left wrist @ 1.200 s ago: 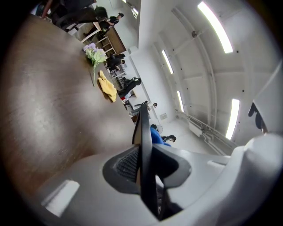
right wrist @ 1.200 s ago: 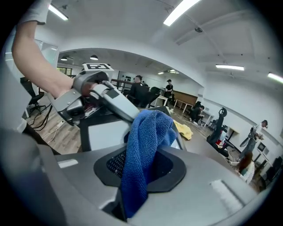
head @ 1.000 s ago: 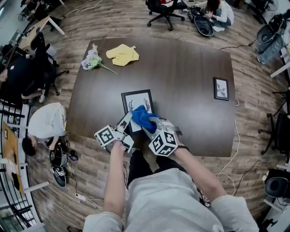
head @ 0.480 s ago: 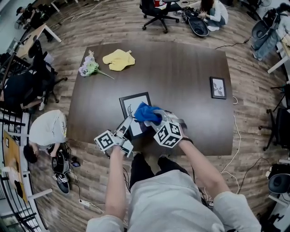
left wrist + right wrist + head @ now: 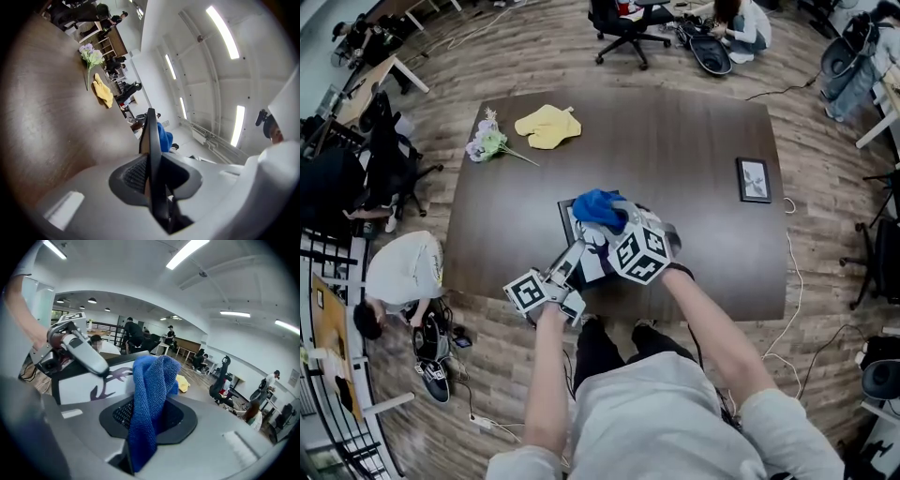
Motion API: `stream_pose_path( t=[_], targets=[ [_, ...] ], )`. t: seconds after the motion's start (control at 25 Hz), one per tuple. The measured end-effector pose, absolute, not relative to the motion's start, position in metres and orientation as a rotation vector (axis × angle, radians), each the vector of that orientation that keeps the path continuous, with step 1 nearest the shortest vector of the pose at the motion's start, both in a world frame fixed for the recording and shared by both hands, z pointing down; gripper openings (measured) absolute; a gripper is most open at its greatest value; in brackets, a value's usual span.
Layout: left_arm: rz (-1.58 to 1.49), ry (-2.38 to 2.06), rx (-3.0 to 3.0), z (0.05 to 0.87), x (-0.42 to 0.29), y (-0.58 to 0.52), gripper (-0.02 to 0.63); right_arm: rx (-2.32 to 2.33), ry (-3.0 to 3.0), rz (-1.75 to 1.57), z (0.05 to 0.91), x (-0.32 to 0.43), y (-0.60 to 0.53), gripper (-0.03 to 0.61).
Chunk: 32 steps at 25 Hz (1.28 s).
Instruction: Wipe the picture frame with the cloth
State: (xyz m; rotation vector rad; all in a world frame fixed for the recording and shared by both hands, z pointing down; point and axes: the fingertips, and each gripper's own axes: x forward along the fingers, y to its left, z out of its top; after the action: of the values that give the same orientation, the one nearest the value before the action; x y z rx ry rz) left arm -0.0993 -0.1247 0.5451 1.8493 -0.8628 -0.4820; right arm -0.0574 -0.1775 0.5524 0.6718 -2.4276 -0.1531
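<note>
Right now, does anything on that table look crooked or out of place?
Only the picture frame: it is tilted up from the table, its edge pinched by the left gripper, while the right gripper holds a blue cloth at its top. Nothing looks spilled or broken.

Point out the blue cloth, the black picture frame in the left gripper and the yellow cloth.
Blue terry cloth (image 5: 149,394): right gripper view, the fold between the jaws.
Black-rimmed picture frame (image 5: 77,388): right gripper view, its white print.
Yellow cloth (image 5: 547,127): head view, its middle.
</note>
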Motion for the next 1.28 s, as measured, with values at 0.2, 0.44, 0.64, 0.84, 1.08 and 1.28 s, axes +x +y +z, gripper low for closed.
stream_pose_path(
  t=[0.2,0.44,0.64,0.84,1.08,1.28],
  targets=[
    [-0.479,-0.906,1.826,0.552,-0.104,-0.128,0.118,0.599,-2.432,-0.117,0.566,-0.07,-0.14,0.083],
    [-0.508,-0.941,1.8,0.557,-0.11,-0.132,0.118,0.481,-2.429,-0.109,0.571,-0.085,-0.101,0.083],
    [-0.551,-0.979,1.796,0.553,-0.113,-0.138,0.118,0.394,-2.468,-0.085,0.564,-0.094,-0.074,0.083],
    [-0.555,-0.985,1.807,0.551,-0.121,-0.143,0.118,0.236,-2.503,-0.092,0.56,-0.104,-0.048,0.083],
    [-0.554,-0.968,1.818,0.549,-0.12,-0.135,0.118,0.112,-2.452,-0.066,0.584,-0.071,-0.043,0.083],
    [-0.564,-0.944,1.811,0.549,-0.119,-0.133,0.118,0.291,-2.411,-0.034,0.604,-0.041,-0.082,0.083]
  ],
)
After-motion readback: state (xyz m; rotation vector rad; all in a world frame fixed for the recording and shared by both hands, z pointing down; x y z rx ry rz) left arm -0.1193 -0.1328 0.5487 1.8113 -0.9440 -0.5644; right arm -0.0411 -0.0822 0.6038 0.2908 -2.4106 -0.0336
